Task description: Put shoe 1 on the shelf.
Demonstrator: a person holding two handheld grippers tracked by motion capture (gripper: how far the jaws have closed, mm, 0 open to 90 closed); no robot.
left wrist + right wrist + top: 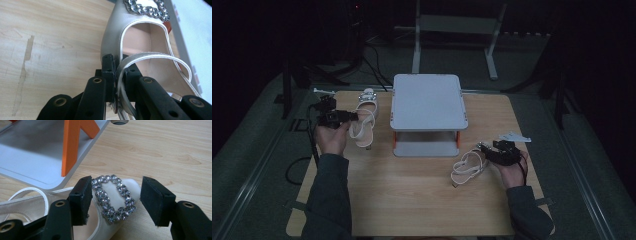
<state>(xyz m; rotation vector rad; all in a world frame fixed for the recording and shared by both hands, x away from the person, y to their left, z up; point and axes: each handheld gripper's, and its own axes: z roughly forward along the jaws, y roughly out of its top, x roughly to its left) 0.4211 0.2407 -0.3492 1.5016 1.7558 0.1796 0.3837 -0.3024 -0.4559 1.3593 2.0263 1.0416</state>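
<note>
On the pale wooden counter (412, 200) stands a white two-tier rack with orange legs (427, 102), placed toward twelve o'clock of the counter's middle. At about nine o'clock of the rack, the left hand-held gripper (346, 117) is clamped on the thin ankle strap of a cream-white slingback shoe with a rhinestone buckle (364, 120). In the left gripper view its black jaws are pressed together on the strap (120, 72), with the shoe's open heel and insole (147, 42) just past the tips and the sparkling buckle (147, 10) toward twelve o'clock of that picture. The shoe's toe points to the far edge of the counter.

At about four o'clock of the rack lies the second cream-white slingback shoe with a rhinestone buckle (468, 167), its straps looped on the wood. The right hand-held gripper (484, 148) sits just at its three o'clock side, jaws spread apart. In the right gripper view the two pads (81, 197) stand either side of the buckled toe (113, 197) without pressing on it, with the rack's orange leg (71, 145) and lower shelf at eleven o'clock.
</note>
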